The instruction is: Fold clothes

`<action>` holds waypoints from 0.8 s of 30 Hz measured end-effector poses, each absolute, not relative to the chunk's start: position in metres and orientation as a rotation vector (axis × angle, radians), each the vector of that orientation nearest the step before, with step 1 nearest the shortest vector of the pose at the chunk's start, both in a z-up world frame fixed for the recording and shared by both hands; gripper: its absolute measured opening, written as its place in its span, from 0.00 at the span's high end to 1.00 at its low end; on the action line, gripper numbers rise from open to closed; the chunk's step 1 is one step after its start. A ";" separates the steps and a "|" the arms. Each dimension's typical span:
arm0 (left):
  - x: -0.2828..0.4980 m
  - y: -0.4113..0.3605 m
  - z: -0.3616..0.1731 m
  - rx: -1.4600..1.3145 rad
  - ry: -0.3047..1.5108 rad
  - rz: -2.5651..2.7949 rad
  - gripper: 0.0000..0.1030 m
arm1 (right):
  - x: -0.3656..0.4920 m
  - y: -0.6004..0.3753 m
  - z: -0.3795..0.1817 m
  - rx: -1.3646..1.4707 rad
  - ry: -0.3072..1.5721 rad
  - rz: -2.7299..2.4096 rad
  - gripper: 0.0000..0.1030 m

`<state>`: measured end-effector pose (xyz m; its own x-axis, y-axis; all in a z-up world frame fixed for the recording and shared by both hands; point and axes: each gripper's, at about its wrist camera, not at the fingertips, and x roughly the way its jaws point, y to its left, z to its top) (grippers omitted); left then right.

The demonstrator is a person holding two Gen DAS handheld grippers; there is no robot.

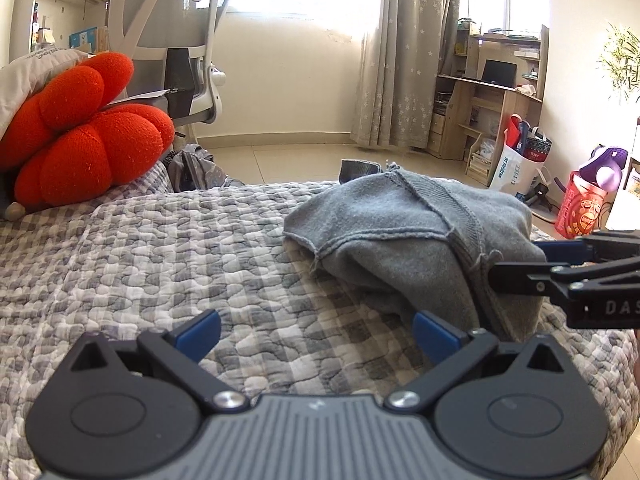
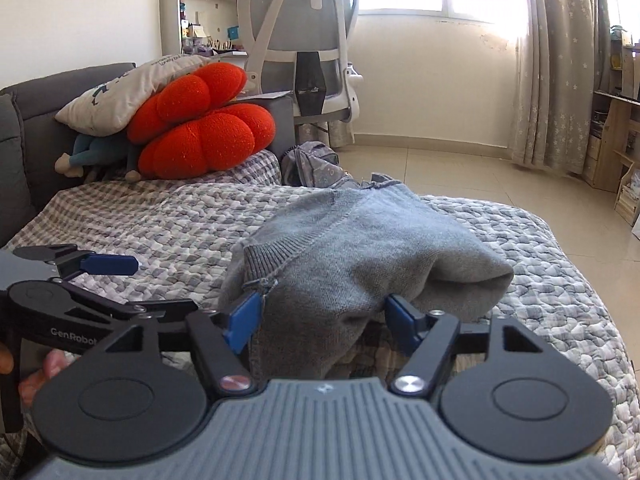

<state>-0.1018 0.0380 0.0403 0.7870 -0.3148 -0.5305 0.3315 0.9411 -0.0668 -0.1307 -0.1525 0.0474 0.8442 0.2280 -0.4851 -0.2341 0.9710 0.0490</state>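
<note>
Sunlit bedroom, tiled floor, bed (image 1: 168,240) under a grey-and-white checked quilt filling the lower part of both views.

Right tool (image 2: 320,316) closing round the near fold of a grey knit sweater (image 2: 360,252): blue pads (image 2: 244,320) flanking a bunched thickness of knit, both up against it. Grip looks taken, though not certain from here how firmly. Same tool seen from the left wrist view, entering from the right edge with its tip buried in the sweater's near right corner (image 1: 516,276).

Left tool (image 1: 316,336) spread wide, empty, nothing but quilt between its pads. Sweater lying ahead and to the right of it, apart; right tool plainly the nearer, already on the cloth.

Sweater partly folded, a humped bundle near the foot edge of the bed, long axis running away from the right tool toward the floor beyond, ribbed hem band crossing the top. Open quilt to the left of it.

Judgement: coming move probably a lift and carry of the held fold along that long axis, or a reach by the left tool rightward to catch the free near-left edge.

Nothing lying between left tool and sweater. Well off to the left at the headboard: red flower-shaped cushion (image 2: 200,120) and white pillow (image 2: 132,92). Past the bed: white office chair (image 2: 304,32), backpack (image 2: 316,164) on the floor, curtains, wooden desk (image 1: 488,108).
</note>
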 end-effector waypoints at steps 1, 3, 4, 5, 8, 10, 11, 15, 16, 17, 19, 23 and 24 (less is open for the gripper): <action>-0.102 0.038 0.040 0.029 0.567 -0.352 0.00 | -0.130 -0.154 0.045 -0.014 0.516 0.228 0.67; -0.105 0.037 0.041 0.033 0.563 -0.367 0.00 | -0.136 -0.167 0.046 0.033 0.494 0.224 0.81; -0.107 0.036 0.042 0.037 0.561 -0.375 0.00 | -0.140 -0.175 0.050 0.063 0.477 0.226 0.85; -0.107 0.035 0.043 0.038 0.561 -0.390 0.00 | -0.145 -0.183 0.054 0.087 0.459 0.219 0.87; -0.109 0.029 0.047 0.032 0.553 -0.448 0.00 | -0.162 -0.206 0.073 0.132 0.390 0.160 0.87; -0.111 0.021 0.052 0.031 0.541 -0.491 0.00 | -0.174 -0.220 0.084 0.179 0.355 0.145 0.87; -0.111 0.017 0.053 0.037 0.535 -0.506 0.00 | -0.181 -0.228 0.090 0.206 0.337 0.147 0.87; -0.109 -0.002 0.054 0.099 0.510 -0.529 0.00 | -0.210 -0.240 0.115 0.233 0.248 0.188 0.91; -0.110 -0.006 0.053 0.108 0.509 -0.535 0.00 | -0.216 -0.241 0.123 0.239 0.220 0.199 0.94; -0.111 -0.009 0.053 0.116 0.507 -0.543 0.00 | -0.221 -0.243 0.131 0.252 0.193 0.214 0.98; -0.116 -0.014 0.054 0.126 0.494 -0.586 0.00 | -0.222 -0.243 0.146 0.271 0.169 0.251 0.98; -0.122 -0.023 0.054 0.184 0.483 -0.595 0.00 | -0.196 -0.221 0.144 0.147 0.266 0.264 0.85; -0.122 -0.024 0.053 0.201 0.485 -0.588 0.00 | -0.190 -0.216 0.136 0.119 0.307 0.256 0.85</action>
<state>-0.1220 -0.0243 0.0530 0.7241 -0.4830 -0.4923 0.5755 0.8166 0.0454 -0.1895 -0.2161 0.1364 0.9211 0.2670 -0.2835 -0.2310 0.9607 0.1543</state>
